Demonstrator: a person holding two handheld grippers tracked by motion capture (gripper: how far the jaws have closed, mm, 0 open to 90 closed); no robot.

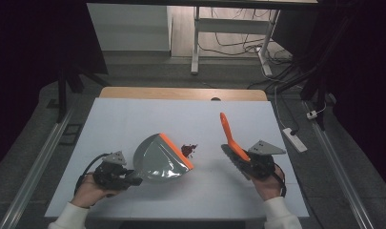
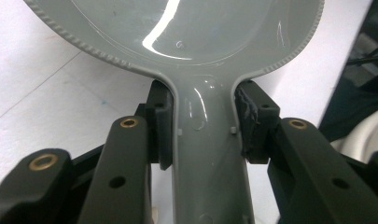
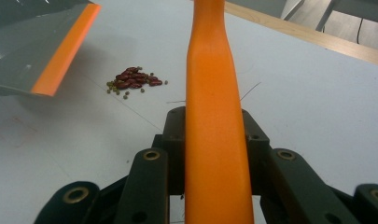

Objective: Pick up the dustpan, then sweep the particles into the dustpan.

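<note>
A grey dustpan [image 1: 159, 160] with an orange front lip lies tilted at the table's near left, its lip facing right. My left gripper [image 1: 133, 180] is shut on its grey handle; in the left gripper view both pads [image 2: 161, 123] press the handle's sides below the dustpan [image 2: 196, 28]. My right gripper [image 1: 248, 164] is shut on a brush [image 1: 231, 138] whose orange handle points up and away, with the grey bristles near the jaws. The right gripper view has the orange handle [image 3: 212, 93] running between the jaws. Between the two tools lies a small pile of red and green beans [image 1: 188, 150] [image 3: 133, 80], close to the dustpan's lip [image 3: 60, 51].
A white mat [image 1: 133, 119] covers the wooden table, whose bare edge [image 1: 181, 93] shows at the back. A power strip [image 1: 295, 140] and cables lie on the floor to the right. A white desk frame [image 1: 195, 47] stands behind.
</note>
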